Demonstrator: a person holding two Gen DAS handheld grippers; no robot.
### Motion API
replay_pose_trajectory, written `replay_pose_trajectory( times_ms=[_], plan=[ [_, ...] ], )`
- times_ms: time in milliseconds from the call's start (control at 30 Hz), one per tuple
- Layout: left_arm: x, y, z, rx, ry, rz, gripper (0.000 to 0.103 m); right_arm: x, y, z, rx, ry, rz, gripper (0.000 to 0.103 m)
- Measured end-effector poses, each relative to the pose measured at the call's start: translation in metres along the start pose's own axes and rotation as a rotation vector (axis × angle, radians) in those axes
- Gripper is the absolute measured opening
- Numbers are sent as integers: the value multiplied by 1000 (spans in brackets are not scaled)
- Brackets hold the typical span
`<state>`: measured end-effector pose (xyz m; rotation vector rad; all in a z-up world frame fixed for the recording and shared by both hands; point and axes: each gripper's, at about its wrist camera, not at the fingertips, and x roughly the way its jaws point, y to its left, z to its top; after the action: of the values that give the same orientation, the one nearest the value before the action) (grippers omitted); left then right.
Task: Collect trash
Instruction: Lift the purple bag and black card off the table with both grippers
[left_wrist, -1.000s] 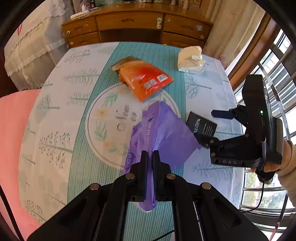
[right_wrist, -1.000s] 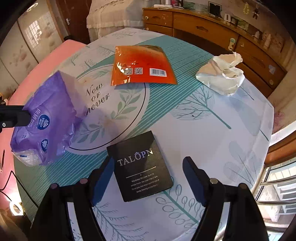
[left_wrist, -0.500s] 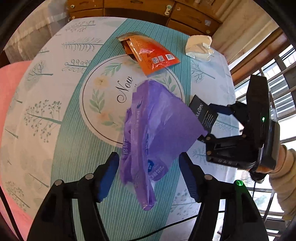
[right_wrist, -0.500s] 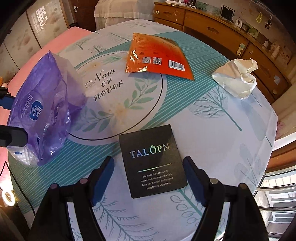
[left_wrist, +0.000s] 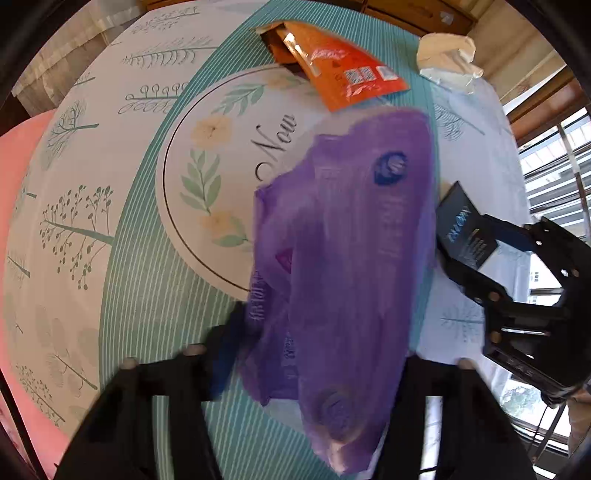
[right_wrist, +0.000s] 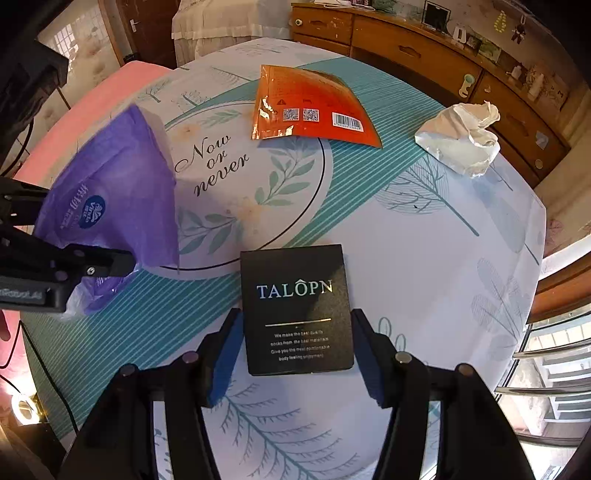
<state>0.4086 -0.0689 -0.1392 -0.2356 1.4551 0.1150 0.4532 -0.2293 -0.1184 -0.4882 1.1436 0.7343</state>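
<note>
On the round table (right_wrist: 424, 258), under its leaf-print cloth, a black card (right_wrist: 297, 308) printed "TALOPN" lies flat at 6 o'clock in the right wrist view. The right gripper (right_wrist: 297, 354) straddles the card's near half; its jaws have just been closing, and its blue pads (right_wrist: 225, 354) stand right at the card's two side edges, though whether they press on it I cannot tell. At 9 o'clock from the card a purple bag (right_wrist: 114, 199) sits slumped on the cloth. An orange pouch (right_wrist: 310, 107) lies flat at 12 o'clock, and a crumpled white wrapper (right_wrist: 461, 142) rests at 2 o'clock, near the table's far edge.

From the left wrist view, the purple bag (left_wrist: 347, 266) fills the middle, blurred. The left gripper (left_wrist: 314, 354) points down over it; its jaws have just been closing from a wider spread, and the bag's near end lies between them. The left pad (left_wrist: 225, 354) is just beside the plastic, the right finger mostly hidden behind it, so contact cannot be told. The black card (left_wrist: 465, 232) shows at 3 o'clock between the right gripper's (left_wrist: 480, 251) fingers, the orange pouch (left_wrist: 343, 77) at 12 o'clock, the white wrapper (left_wrist: 447, 59) at 1 o'clock.
</note>
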Motion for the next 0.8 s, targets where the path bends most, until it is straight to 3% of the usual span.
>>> replay_pose_trajectory(
  times_ms=[267,533,800],
  plan=[
    [-9,-3,-17,41,-64,5,15,-14,14,-18,146,-2,28,55],
    [-41,8,-57,127,-138,18,12,-42,56,-34,273,-25,52,55],
    [-88,58,-109,184,-187,-78,11,-82,131,-50,380,-75,8,55]
  ],
)
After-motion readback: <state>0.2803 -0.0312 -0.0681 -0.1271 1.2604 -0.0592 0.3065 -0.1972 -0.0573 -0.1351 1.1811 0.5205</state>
